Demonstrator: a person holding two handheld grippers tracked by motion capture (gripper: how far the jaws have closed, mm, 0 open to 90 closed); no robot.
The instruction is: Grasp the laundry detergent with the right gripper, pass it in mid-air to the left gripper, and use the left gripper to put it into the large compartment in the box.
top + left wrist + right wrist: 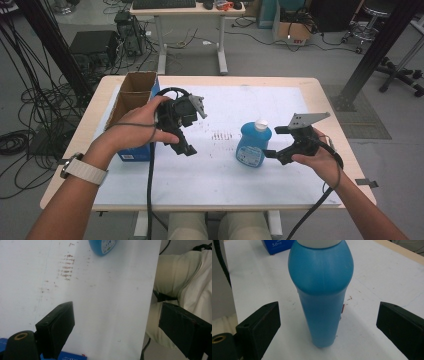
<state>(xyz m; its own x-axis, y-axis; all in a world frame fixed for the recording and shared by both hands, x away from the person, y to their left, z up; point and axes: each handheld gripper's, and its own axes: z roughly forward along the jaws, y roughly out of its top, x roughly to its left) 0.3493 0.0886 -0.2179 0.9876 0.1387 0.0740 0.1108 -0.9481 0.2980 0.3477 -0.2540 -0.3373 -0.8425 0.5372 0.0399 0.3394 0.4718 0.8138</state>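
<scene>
A blue bottle [253, 146] with a white cap stands upright on the white sheet [215, 175], right of centre. My right gripper [275, 141] is just to its right, pointing at it. In the right gripper view that right gripper [329, 310] is open, one jaw on each side of the blue bottle [322, 290] and neither touching it. My left gripper [182, 142] is held above the sheet beside the box, jaws pointing down. The left gripper [116, 312] is open and holds nothing; the bottle [102, 246] sits far ahead of it.
An open cardboard box with blue sides [134, 102] stands at the table's left; its blue side [278, 245] also appears behind the bottle. Brown smudges [223, 135] mark the sheet's middle. The person's trousers [180, 277] lie past the near table edge.
</scene>
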